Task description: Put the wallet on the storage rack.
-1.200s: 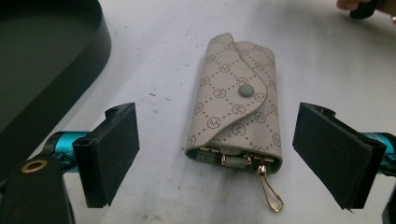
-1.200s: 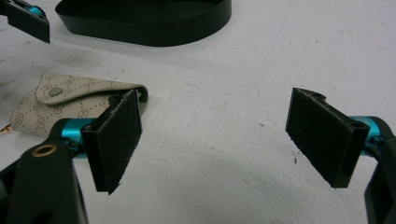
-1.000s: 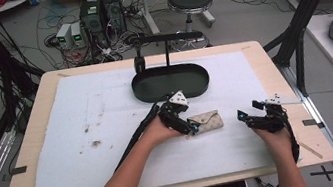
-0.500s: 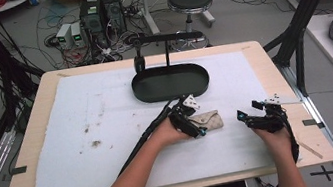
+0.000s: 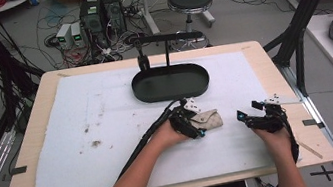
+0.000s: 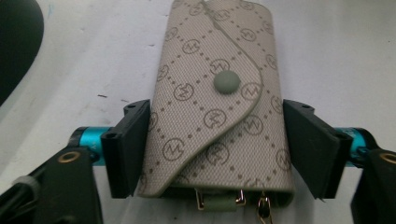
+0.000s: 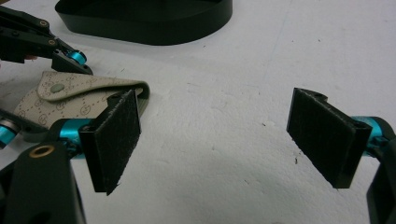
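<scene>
A beige monogram key pouch (image 5: 210, 118) lies flat on the white mat, its snap flap up (image 6: 215, 116). My left gripper (image 5: 201, 124) straddles its near end. The jaws have just been closing, and both black pads (image 6: 128, 149) now touch the pouch's long edges. Metal key hooks poke out at the pouch's near end between the jaws. My right gripper (image 5: 249, 111) rests on the mat to the right of the pouch, open with nothing between its pads (image 7: 217, 135). From the right gripper view the pouch (image 7: 79, 95) lies to its left.
A black oval tray (image 5: 172, 94) sits on the mat beyond the pouch, with a black stand and crossbar (image 5: 166, 38) behind it. Brown stains (image 5: 95, 144) mark the mat at the left. The table's right edge (image 5: 310, 116) is close to my right hand.
My left gripper has slid right and toward the near side onto the pouch's end, and its jaws have narrowed around it. The right gripper has stayed put.
</scene>
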Available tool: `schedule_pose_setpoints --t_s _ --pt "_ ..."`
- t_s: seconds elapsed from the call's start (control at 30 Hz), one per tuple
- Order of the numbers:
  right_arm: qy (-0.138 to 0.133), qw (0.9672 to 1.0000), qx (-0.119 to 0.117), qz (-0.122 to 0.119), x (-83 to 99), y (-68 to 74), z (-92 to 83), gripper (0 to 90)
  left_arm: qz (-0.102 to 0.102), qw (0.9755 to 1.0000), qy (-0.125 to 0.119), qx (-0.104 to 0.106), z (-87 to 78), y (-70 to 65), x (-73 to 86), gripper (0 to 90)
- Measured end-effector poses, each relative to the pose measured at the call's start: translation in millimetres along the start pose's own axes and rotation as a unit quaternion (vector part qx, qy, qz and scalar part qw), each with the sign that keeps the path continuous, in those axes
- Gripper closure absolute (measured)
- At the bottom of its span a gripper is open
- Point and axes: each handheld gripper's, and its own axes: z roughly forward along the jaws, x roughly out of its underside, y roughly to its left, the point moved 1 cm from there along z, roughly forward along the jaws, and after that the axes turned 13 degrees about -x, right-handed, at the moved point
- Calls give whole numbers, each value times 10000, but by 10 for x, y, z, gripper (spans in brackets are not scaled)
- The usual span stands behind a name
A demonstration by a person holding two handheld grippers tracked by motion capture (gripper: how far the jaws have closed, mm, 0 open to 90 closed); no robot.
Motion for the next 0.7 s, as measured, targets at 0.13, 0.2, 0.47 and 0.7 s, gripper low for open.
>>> schedule_pose_setpoints --t_s 0.13,0.2,0.47,0.7 --pt "-4 10000 -1 6 0 8 3 180 34 10000 8 -27 -18 -10 -4 320" --pt "8 10000 -9 5 2 10 6 180 104 9999 -2 -29 -32 -16 -12 338" --pt "11 10000 -9 14 4 2 8 180 -40 9998 -154 -80 -159 82 -39 354" --pt "53 10000 -21 29 9 7 27 180 -87 9989 -252 -397 -378 327 -156 356"
